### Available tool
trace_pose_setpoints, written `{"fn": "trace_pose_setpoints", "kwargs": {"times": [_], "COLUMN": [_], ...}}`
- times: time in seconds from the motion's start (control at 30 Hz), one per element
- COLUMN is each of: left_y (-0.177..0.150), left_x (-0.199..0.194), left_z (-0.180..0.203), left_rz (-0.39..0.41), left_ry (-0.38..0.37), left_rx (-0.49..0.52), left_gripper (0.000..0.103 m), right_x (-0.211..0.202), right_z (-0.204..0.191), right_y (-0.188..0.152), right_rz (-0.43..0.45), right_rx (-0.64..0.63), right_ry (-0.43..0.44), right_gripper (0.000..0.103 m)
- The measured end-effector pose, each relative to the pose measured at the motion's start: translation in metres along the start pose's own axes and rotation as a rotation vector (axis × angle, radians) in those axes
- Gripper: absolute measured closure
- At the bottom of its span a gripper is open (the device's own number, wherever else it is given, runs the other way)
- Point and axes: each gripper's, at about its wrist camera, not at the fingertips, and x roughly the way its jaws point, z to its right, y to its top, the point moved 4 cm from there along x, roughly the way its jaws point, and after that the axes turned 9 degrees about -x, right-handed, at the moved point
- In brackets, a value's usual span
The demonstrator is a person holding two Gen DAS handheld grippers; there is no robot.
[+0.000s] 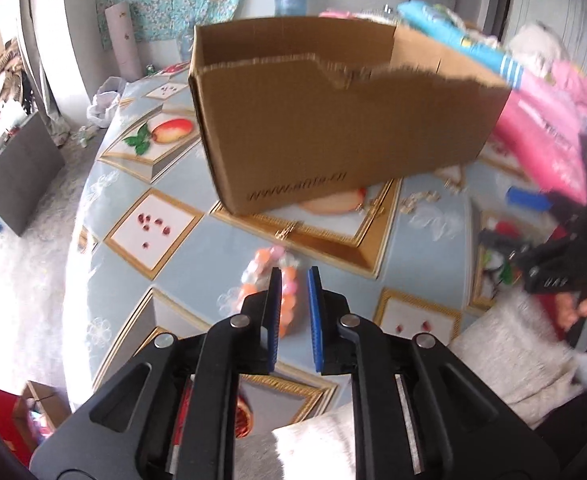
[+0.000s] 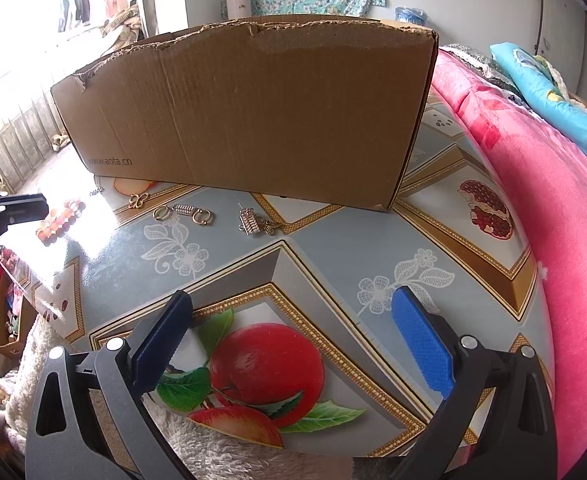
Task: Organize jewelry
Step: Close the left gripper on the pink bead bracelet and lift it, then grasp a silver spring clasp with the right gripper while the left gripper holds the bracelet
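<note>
An open cardboard box [image 1: 333, 120] stands on the patterned table; it also shows in the right wrist view [image 2: 253, 112]. An orange and pink bead bracelet [image 1: 267, 280] lies on the table in front of my left gripper [image 1: 295, 276]. The left jaws stand narrowly apart above it, and the bracelet rests on the table [image 2: 59, 220]. Small gold and silver pieces lie before the box: a butterfly charm [image 2: 137, 200], rings [image 2: 161, 213], a silver charm [image 2: 251, 222]. My right gripper [image 2: 291, 304] is wide open and empty above the table's near part.
Pink and blue bedding [image 2: 533, 184] is piled along the right side of the table. A white fuzzy cloth [image 2: 213, 452] lies at the near edge. The table's left edge [image 1: 77, 216] drops to the floor. The right gripper's body [image 1: 565, 256] shows at the right.
</note>
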Motion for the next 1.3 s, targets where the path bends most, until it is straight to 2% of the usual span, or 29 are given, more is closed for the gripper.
{"fn": "trace_pose_setpoints", "kwargs": {"times": [0.23, 0.5, 0.8, 0.83, 0.87, 1.03, 1.13, 1.3], "left_y": [0.016, 0.027, 0.028, 0.026, 0.026, 0.023, 0.02, 0.016], "left_x": [0.019, 0.051, 0.055, 0.054, 0.054, 0.053, 0.047, 0.021], "left_z": [0.006, 0.006, 0.011, 0.009, 0.011, 0.026, 0.03, 0.033], "left_rz": [0.022, -0.032, -0.024, -0.022, -0.02, -0.006, 0.006, 0.068], "left_ry": [0.011, 0.048, 0.076, 0.075, 0.065, 0.029, -0.007, -0.086], "left_rx": [0.001, 0.01, 0.012, 0.013, 0.015, 0.037, 0.015, -0.033], "left_gripper": [0.091, 0.091, 0.091, 0.096, 0.1, 0.101, 0.103, 0.103], "right_x": [0.001, 0.003, 0.003, 0.003, 0.003, 0.003, 0.003, 0.003], "right_z": [0.001, 0.0, -0.001, -0.001, -0.001, -0.001, -0.002, -0.002], "right_y": [0.001, 0.003, 0.002, 0.002, 0.002, 0.002, 0.002, 0.002], "right_rz": [-0.011, -0.014, -0.009, -0.008, -0.008, -0.01, -0.01, -0.003], "right_rx": [0.002, 0.005, 0.008, 0.008, 0.008, 0.007, 0.007, 0.009], "right_ry": [-0.001, -0.004, -0.008, -0.008, -0.007, -0.008, -0.008, -0.009], "right_gripper": [0.006, 0.006, 0.006, 0.006, 0.006, 0.006, 0.006, 0.006]}}
